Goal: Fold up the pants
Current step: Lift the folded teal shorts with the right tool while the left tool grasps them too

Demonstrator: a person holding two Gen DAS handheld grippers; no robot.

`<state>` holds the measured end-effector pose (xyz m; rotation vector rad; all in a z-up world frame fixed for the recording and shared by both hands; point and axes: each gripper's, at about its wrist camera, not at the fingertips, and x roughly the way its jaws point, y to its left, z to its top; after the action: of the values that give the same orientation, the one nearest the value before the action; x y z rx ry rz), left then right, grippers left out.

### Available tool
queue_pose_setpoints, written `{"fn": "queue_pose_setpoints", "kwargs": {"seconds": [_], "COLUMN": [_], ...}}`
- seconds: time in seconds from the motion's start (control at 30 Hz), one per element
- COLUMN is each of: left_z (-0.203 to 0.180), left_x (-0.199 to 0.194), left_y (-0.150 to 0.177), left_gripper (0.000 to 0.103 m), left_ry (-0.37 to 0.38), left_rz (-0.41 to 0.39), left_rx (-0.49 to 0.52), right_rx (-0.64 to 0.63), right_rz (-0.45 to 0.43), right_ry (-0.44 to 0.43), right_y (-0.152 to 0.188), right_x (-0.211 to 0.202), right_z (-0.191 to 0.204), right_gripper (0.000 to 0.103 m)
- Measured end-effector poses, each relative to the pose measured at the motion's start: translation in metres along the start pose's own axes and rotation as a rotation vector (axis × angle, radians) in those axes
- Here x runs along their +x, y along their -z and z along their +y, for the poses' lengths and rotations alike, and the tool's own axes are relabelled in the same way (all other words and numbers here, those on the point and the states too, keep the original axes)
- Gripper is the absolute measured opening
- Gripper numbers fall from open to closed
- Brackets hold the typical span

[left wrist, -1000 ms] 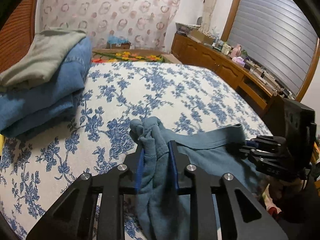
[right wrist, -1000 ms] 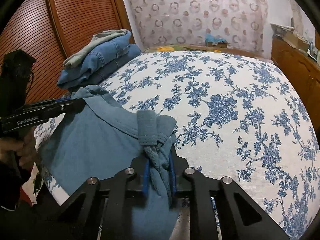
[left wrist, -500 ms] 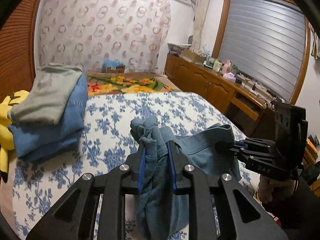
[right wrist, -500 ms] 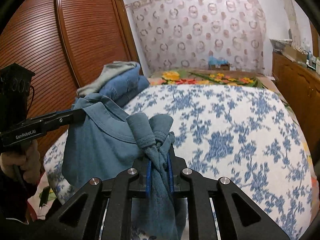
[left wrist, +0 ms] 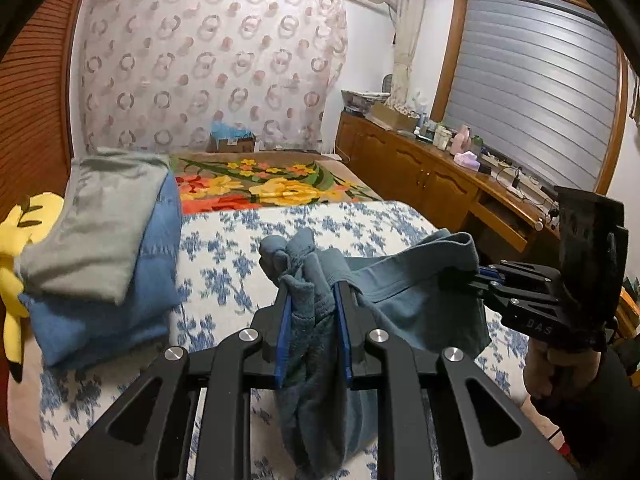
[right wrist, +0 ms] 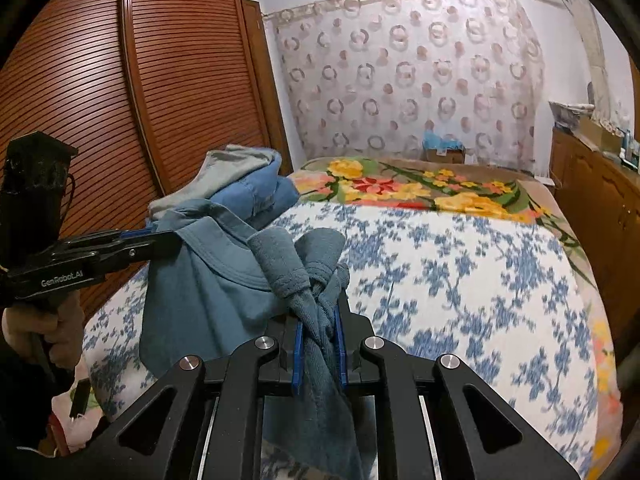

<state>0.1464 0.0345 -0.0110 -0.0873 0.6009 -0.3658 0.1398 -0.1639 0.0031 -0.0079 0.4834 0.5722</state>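
Note:
Teal-blue pants [left wrist: 416, 292] hang in the air between my two grippers, above the near edge of the bed. My left gripper [left wrist: 313, 304] is shut on a bunched corner of the pants. My right gripper [right wrist: 318, 320] is shut on the other bunched corner; the pants [right wrist: 208, 280] sag between them. The right gripper also shows in the left wrist view [left wrist: 480, 280], and the left gripper shows in the right wrist view [right wrist: 160, 240]. The lower part of the pants is hidden below both views.
A bed with a blue floral sheet [right wrist: 460, 280] lies ahead. A stack of folded clothes, grey on blue denim [left wrist: 104, 248], sits at its left side. A floral blanket [left wrist: 272, 184] lies at the far end. Wooden cabinets [left wrist: 440, 176] stand right, a wardrobe [right wrist: 120, 120] left.
Both grippers have risen and tilted up with the pants, lifting them off the bed. The bed now appears lower and farther in both views.

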Motion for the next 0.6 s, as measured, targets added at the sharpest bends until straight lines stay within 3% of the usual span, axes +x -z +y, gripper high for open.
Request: {"fn": "queue_pose_setpoints", "kwargs": {"seconds": [0.33,0.6], "left_z": [0.014,0.040], "left_x": [-0.011,-0.041], "left_y": [-0.034,-0.056], "left_gripper": [0.021,0.021], "left_ry": [-0.044,-0.127], "left_rz": [-0.046,-0.127], "left_rx": [-0.004,-0.028], "right_rx": [-0.043,-0.156], "right_rz": [-0.036,-0.062], "right_ry": [-0.036,-0.106], "right_y": [-0.052,-0.106], "right_x": [0.022,0.060], "right_z": [-0.005,0.006], "right_gripper": [0.013,0.013]}}
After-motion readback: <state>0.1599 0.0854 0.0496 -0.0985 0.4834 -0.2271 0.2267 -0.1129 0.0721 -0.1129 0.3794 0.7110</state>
